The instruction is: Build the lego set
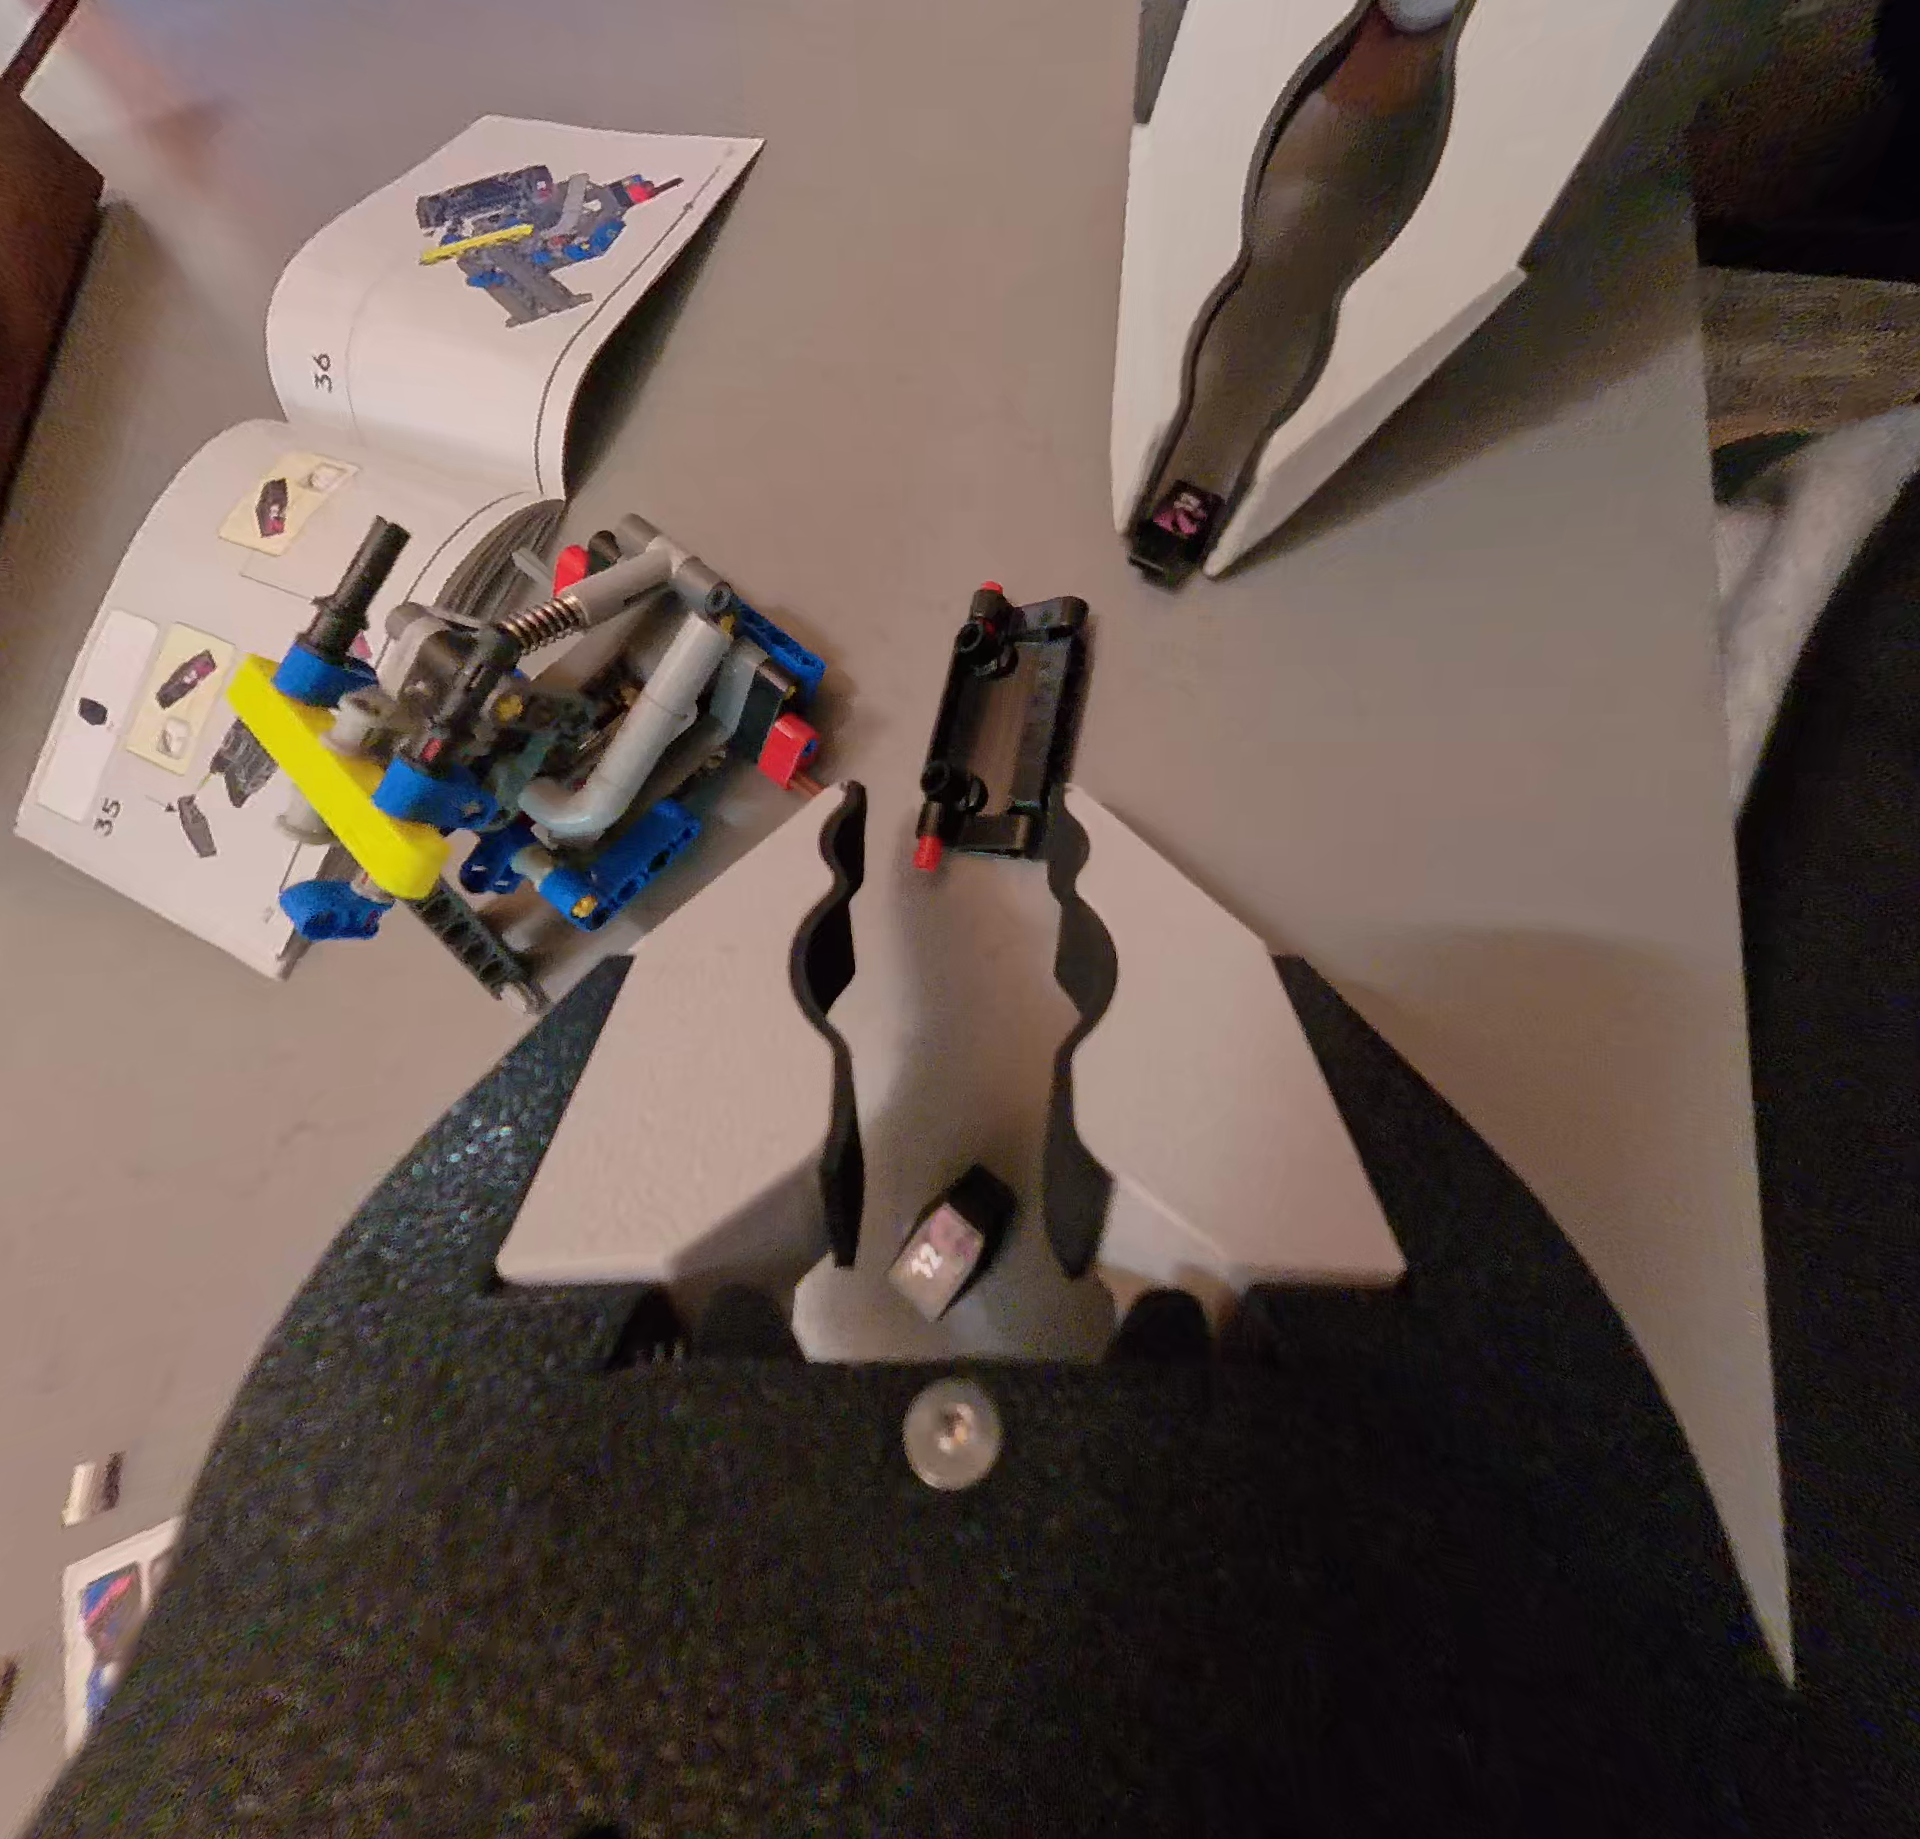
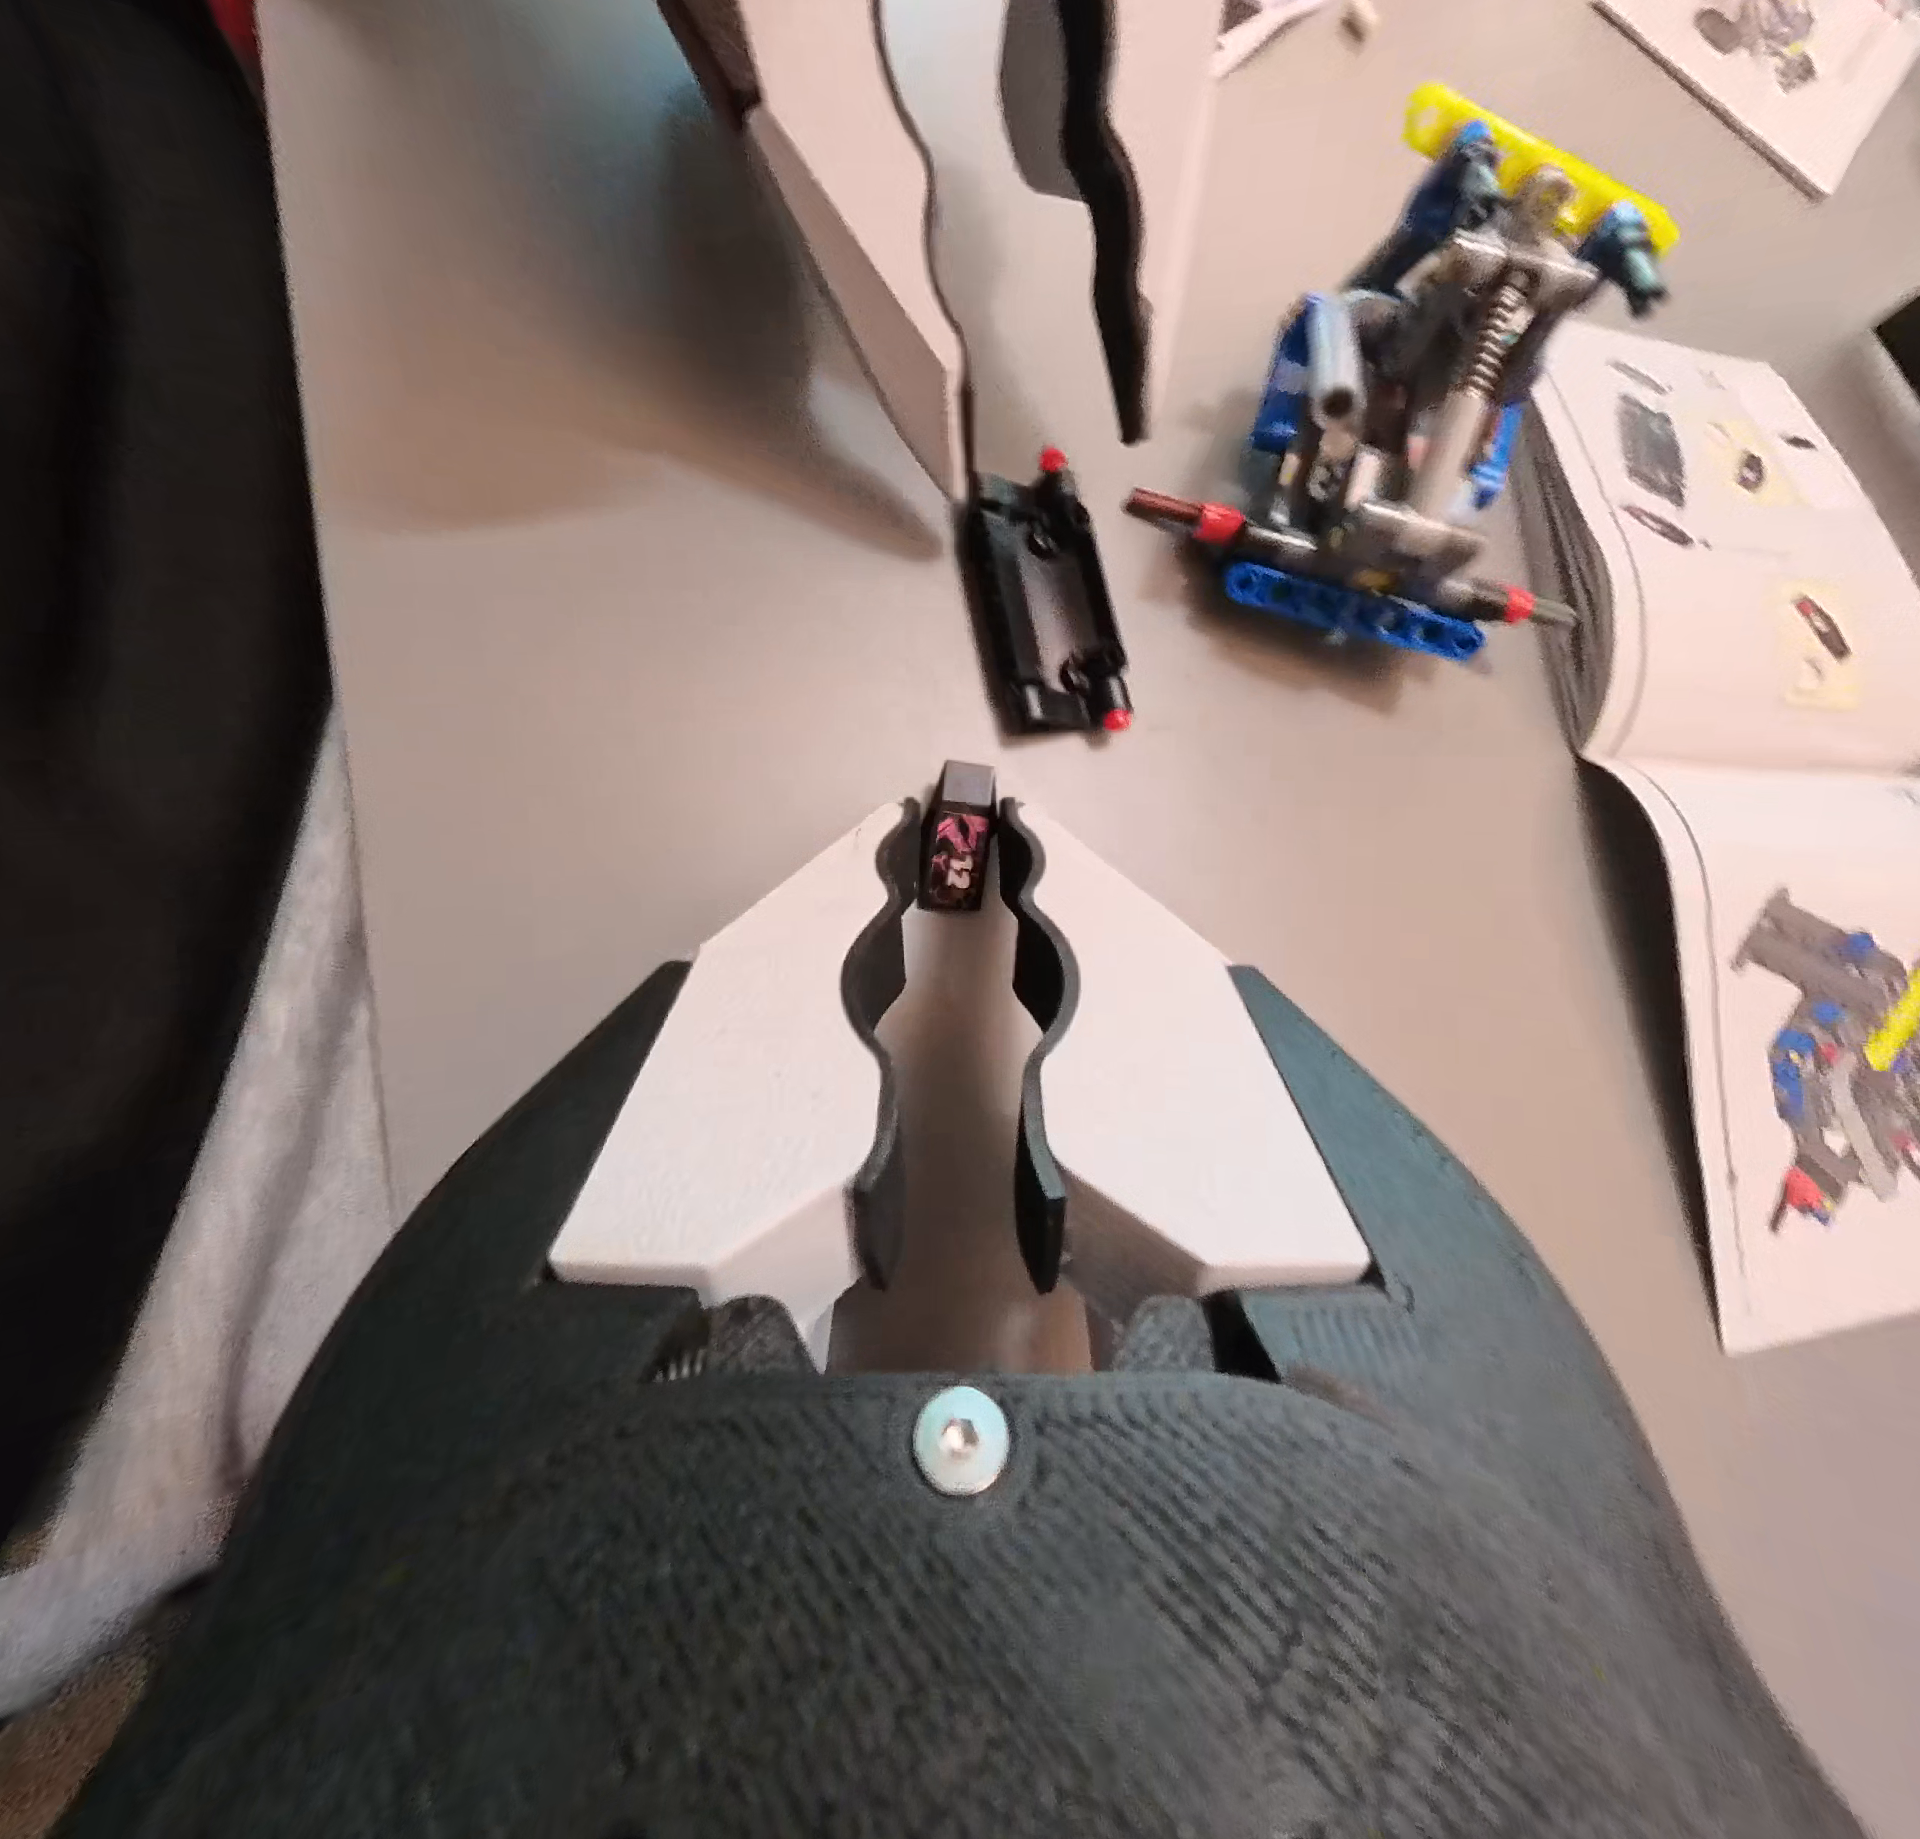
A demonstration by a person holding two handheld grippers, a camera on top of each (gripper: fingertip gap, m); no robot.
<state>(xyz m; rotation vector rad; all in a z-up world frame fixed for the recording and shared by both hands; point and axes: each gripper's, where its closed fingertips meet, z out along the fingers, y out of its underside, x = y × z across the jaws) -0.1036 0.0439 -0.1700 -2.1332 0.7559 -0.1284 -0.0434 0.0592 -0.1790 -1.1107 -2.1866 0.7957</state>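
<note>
The small black stickered brick (image 2: 961, 844) sits clamped between the fingertips of the right hand-held gripper (image 2: 961, 818), near the black panel (image 2: 1044, 610) on the table (image 2: 623, 594). Keep it square and the squeeze steady. The left hand-held gripper (image 1: 961, 802) stands apart, empty, at the panel's far end.

The toy model (image 2: 1455, 387) is pretty blurry in the right wrist view, the booklet (image 2: 1766, 854) beside it runs off the edge, and the left tool (image 1: 961, 823) covers the black panel's (image 1: 1003, 724) near corner.
</note>
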